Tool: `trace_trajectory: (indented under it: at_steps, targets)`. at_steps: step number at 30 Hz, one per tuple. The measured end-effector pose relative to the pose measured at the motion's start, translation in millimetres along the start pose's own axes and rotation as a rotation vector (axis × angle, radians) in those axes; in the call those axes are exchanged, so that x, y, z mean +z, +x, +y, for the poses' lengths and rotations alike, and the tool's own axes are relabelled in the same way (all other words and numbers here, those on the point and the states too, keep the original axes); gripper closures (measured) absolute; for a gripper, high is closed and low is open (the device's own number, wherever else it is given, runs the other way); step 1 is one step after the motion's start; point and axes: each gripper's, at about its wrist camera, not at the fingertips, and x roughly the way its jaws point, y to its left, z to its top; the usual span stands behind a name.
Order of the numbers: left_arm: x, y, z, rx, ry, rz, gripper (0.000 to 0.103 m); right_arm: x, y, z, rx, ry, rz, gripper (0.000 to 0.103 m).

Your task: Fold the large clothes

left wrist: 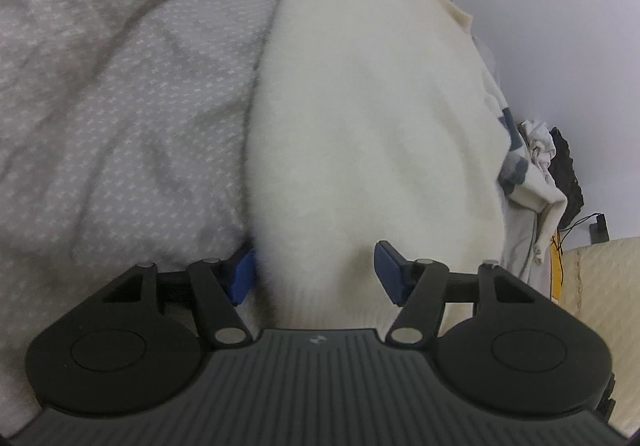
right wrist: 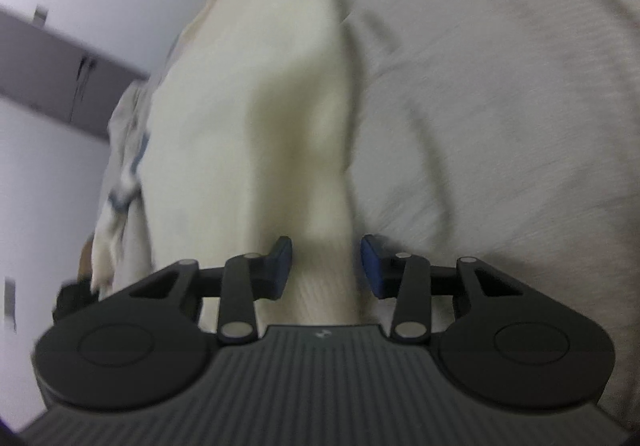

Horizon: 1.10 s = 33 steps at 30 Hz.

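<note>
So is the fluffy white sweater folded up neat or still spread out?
Still spread out. The white sweater lies long and flat across the grey bedcover; its ribbed hem sits between the left gripper.

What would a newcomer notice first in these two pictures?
A fluffy white garment fills the middle of both views, lying on a grey bedspread with a fine white pattern. Its near end sits between the blue pads of the left gripper and likewise of the right gripper, whose jaws are narrower. At the far right of the left view, a heap of other clothes lies against the wall.
</note>
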Motion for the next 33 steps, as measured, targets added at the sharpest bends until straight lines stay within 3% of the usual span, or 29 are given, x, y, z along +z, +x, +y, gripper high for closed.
trace_trajectory:
  at_steps: [4,8,15,16,17,19,20,28,30,31,32,33]
  targets:
    - [0.9,11.9,-14.9,0.002,0.050,-0.001,0.038,-2.3,9.1,8.7,-0.039,-0.039,-0.007,0.061]
    - [0.5,7.1,-21.3,0.029,0.071,-0.003,0.093,-2.0,7.6,7.1,-0.020,-0.005,-0.013,0.061]
    - [13.9,-49.3,-22.5,-0.058,0.035,-0.168,0.095,-4.4,-5.4,3.7,0.061,0.040,-0.029,0.061]
    - [16.7,-55.4,-21.6,-0.066,0.025,-0.186,0.095,-4.6,-6.0,2.8,0.069,0.046,-0.029,0.059]
    - [19.7,-60.0,-19.4,-0.071,0.012,-0.200,0.095,-4.0,-7.3,0.4,0.078,0.051,-0.027,0.050]
    - [24.6,-66.2,-14.9,-0.063,-0.002,-0.226,0.095,-4.5,-5.2,0.1,0.094,0.068,-0.030,0.036]
    - [26.4,-65.5,-14.9,-0.054,-0.007,-0.232,0.095,-4.7,-3.8,0.2,0.101,0.074,-0.030,0.034]
    - [40.7,-64.9,3.4,0.011,-0.042,-0.269,0.095,-0.3,21.5,-2.1,0.093,0.090,-0.011,0.034]
    - [45.2,-62.0,4.1,0.026,-0.045,-0.282,0.095,0.8,24.2,0.9,0.097,0.071,-0.022,0.035]
    - [47.4,-61.2,4.5,0.030,-0.046,-0.287,0.095,0.9,24.3,3.2,0.110,0.056,-0.024,0.041]
    - [49.7,-61.6,4.9,0.035,-0.047,-0.294,0.095,0.5,24.7,5.6,0.126,0.046,-0.021,0.058]
    - [51.0,-63.2,6.1,0.037,-0.045,-0.299,0.095,-0.2,24.6,8.4,0.125,0.036,-0.019,0.068]
